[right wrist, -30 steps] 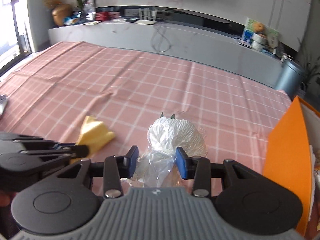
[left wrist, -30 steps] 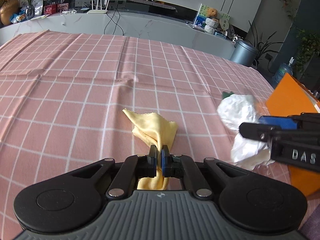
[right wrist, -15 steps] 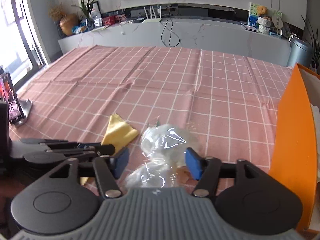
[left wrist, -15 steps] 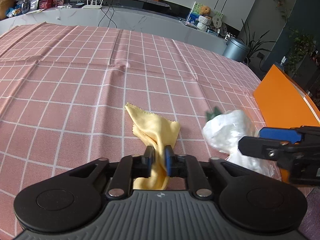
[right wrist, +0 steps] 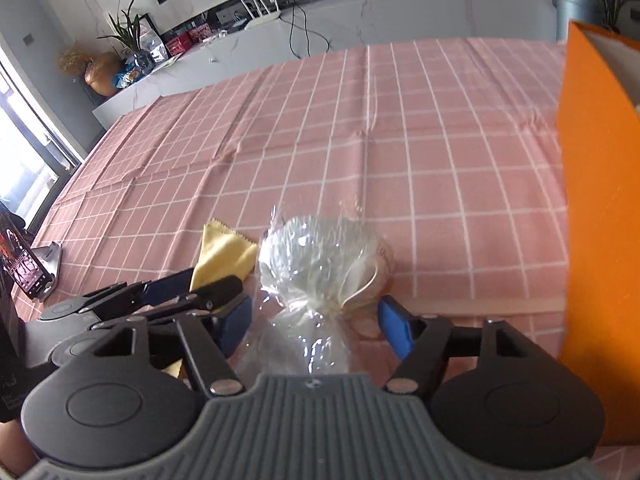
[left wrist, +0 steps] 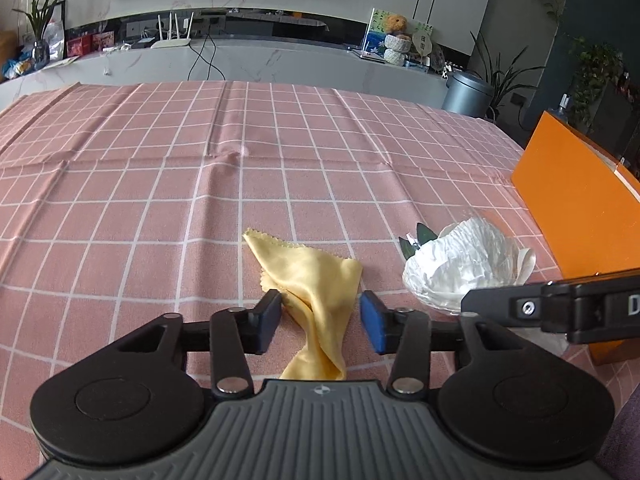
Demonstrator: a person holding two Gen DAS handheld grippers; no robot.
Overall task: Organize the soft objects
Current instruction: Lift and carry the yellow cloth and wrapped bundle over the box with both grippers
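A crumpled yellow cloth (left wrist: 312, 276) lies on the pink checked tablecloth, its near tail running between the blue pads of my left gripper (left wrist: 320, 312). Those jaws are opening and the pads stand clear of the cloth. To its right a clear plastic bag of white soft stuff (left wrist: 460, 264) rests on the table. In the right wrist view the bag (right wrist: 320, 252) sits between the pads of my right gripper (right wrist: 316, 320). Its jaws are closing, with gaps on both sides of the bag. The yellow cloth (right wrist: 224, 248) shows to the left, behind the left gripper (right wrist: 192, 288).
An orange box (left wrist: 580, 220) stands upright at the table's right edge, close beside the bag; it fills the right side as the orange box (right wrist: 600, 200) in the right wrist view. A phone on a stand (right wrist: 24, 272) sits far left. The pink tablecloth (left wrist: 200, 200) stretches ahead.
The left jaws let go of the yellow cloth and spread apart. The right jaws widened off the bag's neck, and the right gripper rolled and sank a little.
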